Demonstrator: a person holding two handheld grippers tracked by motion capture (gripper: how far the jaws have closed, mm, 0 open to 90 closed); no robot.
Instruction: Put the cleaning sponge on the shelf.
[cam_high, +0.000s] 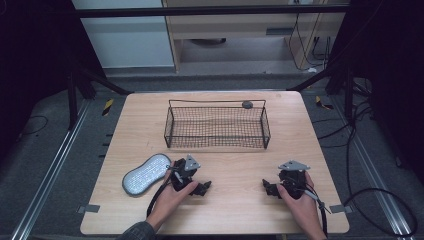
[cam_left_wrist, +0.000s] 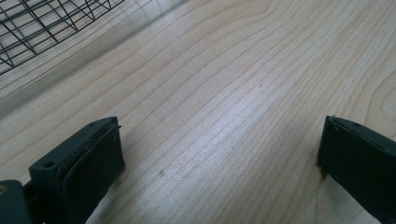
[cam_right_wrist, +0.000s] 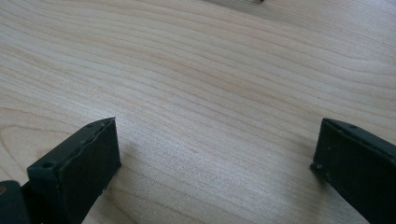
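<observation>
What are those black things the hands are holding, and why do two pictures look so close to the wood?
Those are grabbing tools, like big tongs with two black jaws. A person holds one in each hand: the left gripper and the right gripper. The wide picture comes from a camera high above the wooden table. The two close pictures come from little cameras riding on each tool, looking along its jaws at the wood. In both, the jaws stand wide apart with nothing between them, so nothing is held. On the table lie a black wire basket, which looks empty, and a grey oval pad beside the left gripper. A small dark round thing sits at the basket's far rim.
</observation>
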